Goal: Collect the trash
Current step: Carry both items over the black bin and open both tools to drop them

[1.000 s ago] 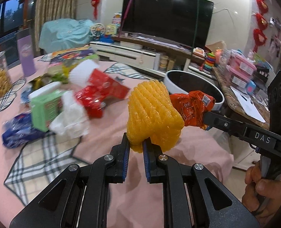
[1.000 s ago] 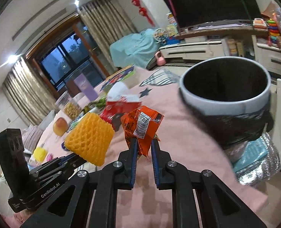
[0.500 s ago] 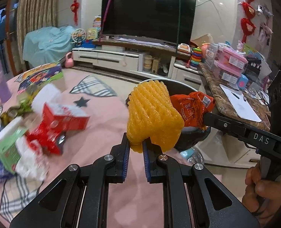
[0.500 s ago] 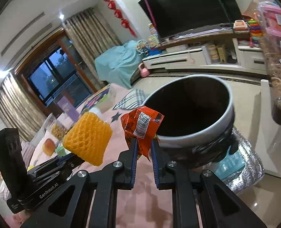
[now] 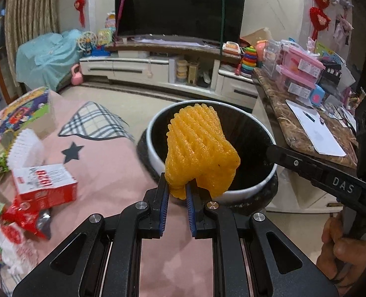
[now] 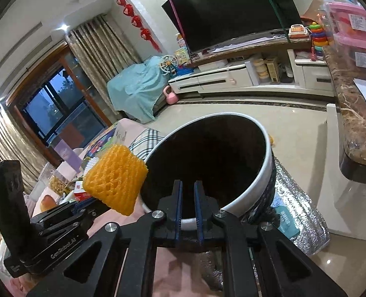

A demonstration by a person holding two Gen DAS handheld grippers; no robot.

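My left gripper (image 5: 177, 185) is shut on the lower edge of a yellow foam fruit net (image 5: 200, 148), which hangs in front of the near rim of a white trash bin with a black inside (image 5: 247, 193). In the right wrist view my right gripper (image 6: 187, 185) is over the bin's near rim (image 6: 264, 173). Its jaws are closing, with a narrow gap and nothing between them. The foam net (image 6: 116, 178) and the left gripper (image 6: 91, 201) show at the left of that view. The bin's inside is too dark to see into. The right gripper (image 5: 272, 149) reaches over the bin from the right.
The pink tablecloth (image 5: 108, 163) holds a red and white carton (image 5: 44, 183), crumpled red wrappers, a white fluted cup (image 5: 24, 146) and a colourful box (image 5: 24, 113). A marble counter (image 5: 294, 133) stands right of the bin. A silver foil bag (image 6: 297, 198) lies beside the bin.
The orange wrapper that was in my right gripper's jaws is gone from them. Both grippers have moved from over the table to the bin's opening. The left still holds the foam net.
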